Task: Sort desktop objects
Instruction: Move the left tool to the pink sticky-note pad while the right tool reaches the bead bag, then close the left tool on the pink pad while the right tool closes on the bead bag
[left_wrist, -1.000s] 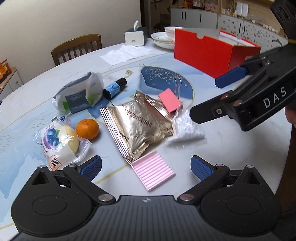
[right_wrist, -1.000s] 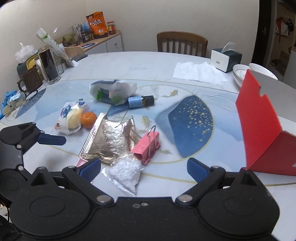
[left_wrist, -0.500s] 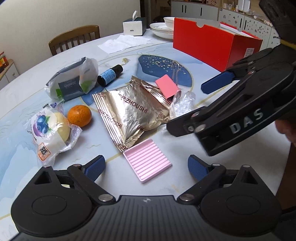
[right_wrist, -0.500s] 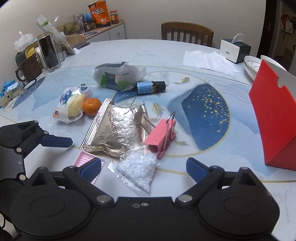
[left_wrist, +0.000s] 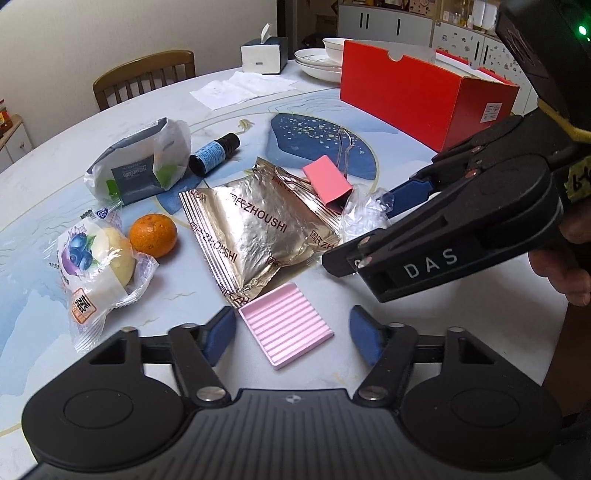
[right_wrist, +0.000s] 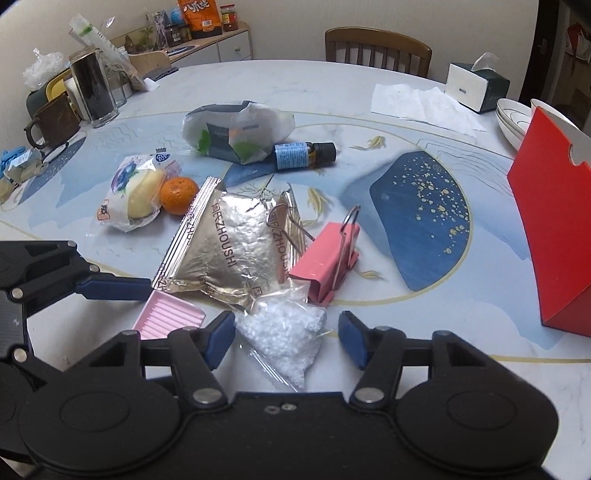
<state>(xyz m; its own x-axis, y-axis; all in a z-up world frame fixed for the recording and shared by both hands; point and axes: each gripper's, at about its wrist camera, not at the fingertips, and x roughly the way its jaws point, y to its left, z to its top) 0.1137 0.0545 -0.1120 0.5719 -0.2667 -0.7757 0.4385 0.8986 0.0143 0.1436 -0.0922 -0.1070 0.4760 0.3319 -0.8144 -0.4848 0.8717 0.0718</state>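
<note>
Down on the pale patterned surface (left_wrist: 424, 295), the left gripper (left_wrist: 291, 328) has its jaws either side of a ribbed pink tray (left_wrist: 286, 329); they have just been closing, yet small gaps remain between the blue pads (left_wrist: 221, 330) and the tray's edges, so nothing is gripped. The right gripper (right_wrist: 286, 334) likewise straddles a clear bag of white granules (right_wrist: 286, 328), its jaws having just narrowed; the left pad looks to be at the bag's edge and the right pad stands apart from it, so no firm grip shows.

Just beyond the tray lies a crumpled gold foil packet (left_wrist: 255, 225), its near corner beside the tray's far edge. A pink binder clip (right_wrist: 327, 264) rests at the packet's right side, touching the granule bag, with its wire handles raised. Left of the packet sit a mandarin (left_wrist: 152, 235) and, touching it, a wrapped bun with a blueberry label (left_wrist: 96, 258). Farther back, a white and grey pouch (left_wrist: 142, 162) lies next to a small dark bottle with a blue label (left_wrist: 214, 153), which is on its side.

A red box (left_wrist: 424, 99) stands open at the far right, well apart from the cluster. Behind it are stacked white dishes (left_wrist: 321, 61), a tissue box (left_wrist: 264, 55) and a loose paper napkin (left_wrist: 242, 88). A wooden chair (left_wrist: 147, 75) stands at the far edge. A dark mug (right_wrist: 51, 120) and tall glass (right_wrist: 92, 88) stand at the far left in the right wrist view
</note>
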